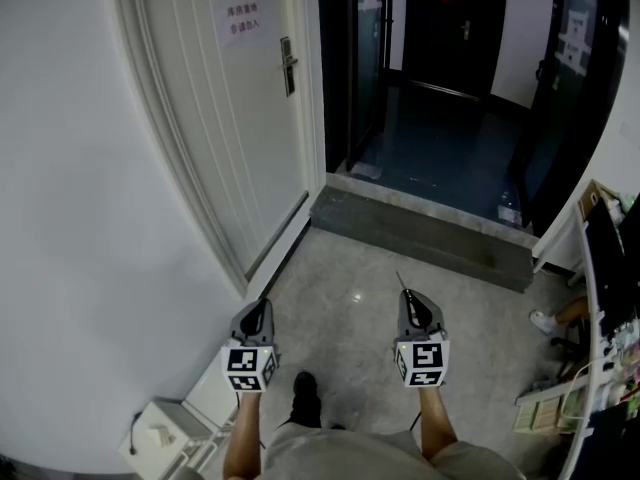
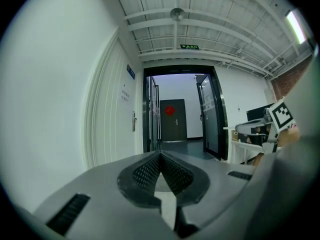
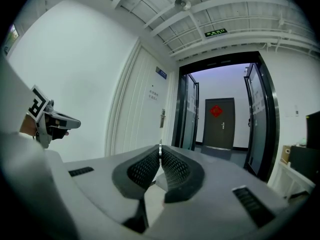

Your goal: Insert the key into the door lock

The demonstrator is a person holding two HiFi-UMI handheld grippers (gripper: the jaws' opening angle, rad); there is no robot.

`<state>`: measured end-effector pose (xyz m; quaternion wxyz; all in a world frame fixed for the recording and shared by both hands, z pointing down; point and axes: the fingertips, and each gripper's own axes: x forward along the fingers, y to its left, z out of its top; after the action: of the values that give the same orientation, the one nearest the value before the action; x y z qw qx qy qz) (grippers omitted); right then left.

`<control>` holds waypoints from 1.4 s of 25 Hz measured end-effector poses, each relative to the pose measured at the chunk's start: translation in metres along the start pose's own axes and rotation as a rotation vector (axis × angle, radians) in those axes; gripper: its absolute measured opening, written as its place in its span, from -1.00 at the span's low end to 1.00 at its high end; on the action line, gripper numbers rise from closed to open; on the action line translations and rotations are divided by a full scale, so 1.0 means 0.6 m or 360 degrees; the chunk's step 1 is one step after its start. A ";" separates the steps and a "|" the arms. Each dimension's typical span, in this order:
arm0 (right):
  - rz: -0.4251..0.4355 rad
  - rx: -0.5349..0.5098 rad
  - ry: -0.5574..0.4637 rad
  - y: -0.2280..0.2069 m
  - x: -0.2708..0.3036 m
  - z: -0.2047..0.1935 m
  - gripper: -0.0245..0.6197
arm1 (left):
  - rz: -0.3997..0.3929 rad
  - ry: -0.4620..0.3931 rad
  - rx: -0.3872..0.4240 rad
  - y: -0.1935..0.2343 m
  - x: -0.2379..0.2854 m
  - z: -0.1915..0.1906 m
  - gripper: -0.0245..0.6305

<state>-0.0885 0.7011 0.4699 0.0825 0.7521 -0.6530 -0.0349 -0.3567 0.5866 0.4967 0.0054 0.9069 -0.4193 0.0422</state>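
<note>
Fingers (image 3: pixel 176 170) of the right gripper (image 3: pixel 160 153) are pinched tight at the tips, and there it is: a thin sliver of metal poking out between them, the key (image 3: pixel 160 145), clamped and pointing forward. From the head view that key shows as a fine spike ahead of the gripper, over the grey floor (image 1: pixel 340 318). The left gripper (image 2: pixel 160 155) has its fingers (image 2: pixel 146 173) closed on each other as well, with nothing between them (a spare hand for now, it seems), and it hangs low near the white wall (image 1: pixel 90 218), about level with its partner.

Now, the target. The lock (image 1: pixel 288 65) sits with its handle on the white door (image 1: pixel 230 138), up ahead and to the left, below a paper notice (image 1: pixel 240 20), and it is well apart from both grippers. In the right gripper view it looks small and far off, just above the key's tip.

So this reads as the approach: key in hand, door not yet reached. The next move calls for closing on the door, swinging left and lifting the key to the lock's height, then squaring the blade with the keyhole. The slot itself is too small to make out from here, and so is the way the blade is turned, so the lining up will have to be done close in.
</note>
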 end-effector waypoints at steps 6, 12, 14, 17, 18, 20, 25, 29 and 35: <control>-0.0014 -0.0009 0.0029 -0.015 0.093 -0.011 -0.83 | -0.0031 0.0018 -0.0008 0.036 0.102 -0.004 -0.87; -0.0062 -0.0017 0.0026 -0.039 0.258 -0.001 -0.83 | -0.0094 0.0009 0.0011 0.106 0.277 0.009 -0.87; -0.0085 0.0005 0.0025 -0.050 0.321 0.001 -0.83 | -0.0114 -0.0005 0.0012 0.129 0.338 0.022 -0.87; -0.0081 0.0012 0.0032 -0.055 0.422 0.015 -0.83 | -0.0123 -0.0009 0.0008 0.175 0.423 0.040 -0.87; -0.0075 0.0007 0.0029 -0.054 0.457 0.023 -0.83 | -0.0122 -0.0014 0.0004 0.193 0.451 0.048 -0.87; -0.0062 -0.0008 0.0011 -0.054 0.529 0.042 -0.83 | -0.0114 -0.0031 0.0004 0.230 0.508 0.063 -0.87; -0.0042 -0.0047 -0.0018 -0.052 0.691 0.072 -0.83 | -0.0102 -0.0059 -0.0017 0.317 0.641 0.083 -0.87; -0.0043 -0.0057 -0.0019 -0.056 0.797 0.076 -0.83 | -0.0105 -0.0073 -0.0009 0.367 0.732 0.094 -0.87; -0.0035 -0.0064 -0.0018 -0.060 0.917 0.072 -0.83 | -0.0123 -0.0074 -0.0009 0.413 0.836 0.087 -0.87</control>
<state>0.0192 0.1588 0.4516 0.0935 0.7573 -0.6442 -0.0530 -0.2181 0.0426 0.4790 -0.0003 0.9231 -0.3840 0.0196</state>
